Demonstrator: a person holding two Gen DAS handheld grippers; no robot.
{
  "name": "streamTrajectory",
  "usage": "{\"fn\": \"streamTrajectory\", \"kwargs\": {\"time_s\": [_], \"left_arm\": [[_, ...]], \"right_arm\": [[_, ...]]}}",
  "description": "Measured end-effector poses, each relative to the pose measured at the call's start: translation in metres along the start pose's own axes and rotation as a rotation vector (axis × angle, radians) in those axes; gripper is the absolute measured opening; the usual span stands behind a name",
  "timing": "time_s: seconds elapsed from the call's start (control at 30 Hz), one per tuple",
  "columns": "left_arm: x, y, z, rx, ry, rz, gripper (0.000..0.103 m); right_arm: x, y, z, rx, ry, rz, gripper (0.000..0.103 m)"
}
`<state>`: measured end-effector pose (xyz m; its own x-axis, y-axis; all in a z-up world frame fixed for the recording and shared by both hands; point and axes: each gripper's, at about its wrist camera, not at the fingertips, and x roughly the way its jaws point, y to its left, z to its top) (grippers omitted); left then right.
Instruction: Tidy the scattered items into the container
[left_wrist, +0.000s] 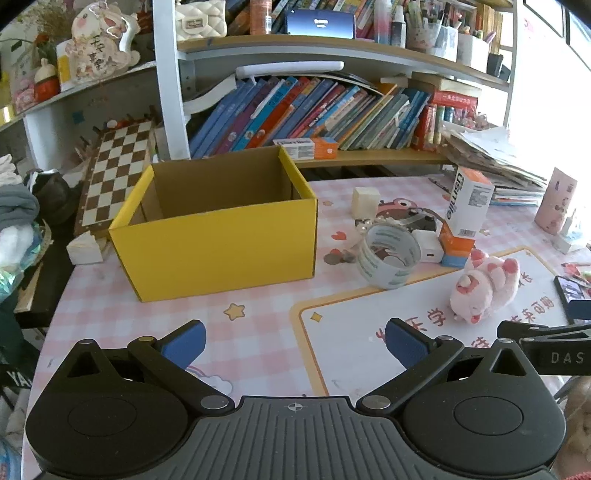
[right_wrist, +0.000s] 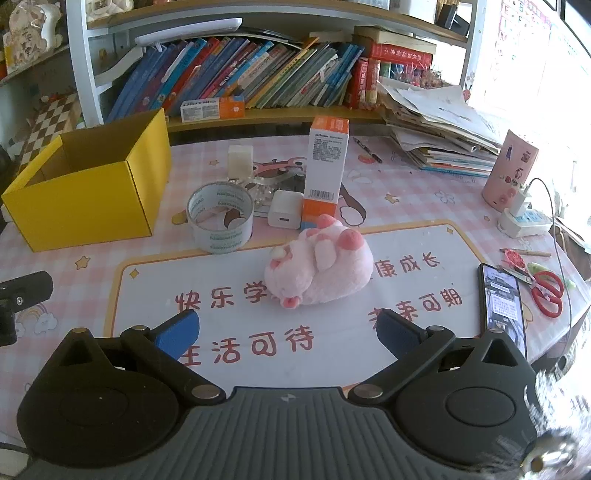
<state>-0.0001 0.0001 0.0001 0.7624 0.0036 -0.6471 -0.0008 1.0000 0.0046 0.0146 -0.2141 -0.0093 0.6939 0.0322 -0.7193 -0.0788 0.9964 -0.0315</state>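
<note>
An open yellow cardboard box (left_wrist: 218, 243) stands on the table's left, also in the right wrist view (right_wrist: 85, 206); what I see of its inside is bare. Right of it lie a tape roll (left_wrist: 388, 258) (right_wrist: 220, 218), a white charger (left_wrist: 426, 245) (right_wrist: 284, 208), an upright white-and-orange carton (left_wrist: 466, 206) (right_wrist: 327, 166), a white cube (left_wrist: 365, 202) (right_wrist: 240, 158) and a pink plush toy (left_wrist: 484, 290) (right_wrist: 321, 271). My left gripper (left_wrist: 295, 341) is open, in front of the box. My right gripper (right_wrist: 288, 332) is open, just short of the plush.
A phone (right_wrist: 502, 306), red scissors (right_wrist: 548, 291), a power strip (right_wrist: 522, 221) and a pink cylinder (right_wrist: 511, 171) lie at the right. A paper stack (right_wrist: 439, 129) and bookshelf (right_wrist: 258, 110) stand behind. A chessboard (left_wrist: 118, 173) leans at the left.
</note>
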Motion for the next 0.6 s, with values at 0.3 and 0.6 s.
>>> {"fn": "streamTrajectory", "kwargs": {"time_s": [0.3,0.6], "left_arm": [[0.001,-0.004,-0.003,0.006,0.022,0.011,0.103],[0.001,0.006,-0.003,-0.016,0.035,0.001,0.103]], "right_arm": [[-0.001,-0.002,0.001,0.004,0.003,0.009,0.103],[-0.002,-0.001,-0.001,0.004,-0.002,0.006,0.103]]}}
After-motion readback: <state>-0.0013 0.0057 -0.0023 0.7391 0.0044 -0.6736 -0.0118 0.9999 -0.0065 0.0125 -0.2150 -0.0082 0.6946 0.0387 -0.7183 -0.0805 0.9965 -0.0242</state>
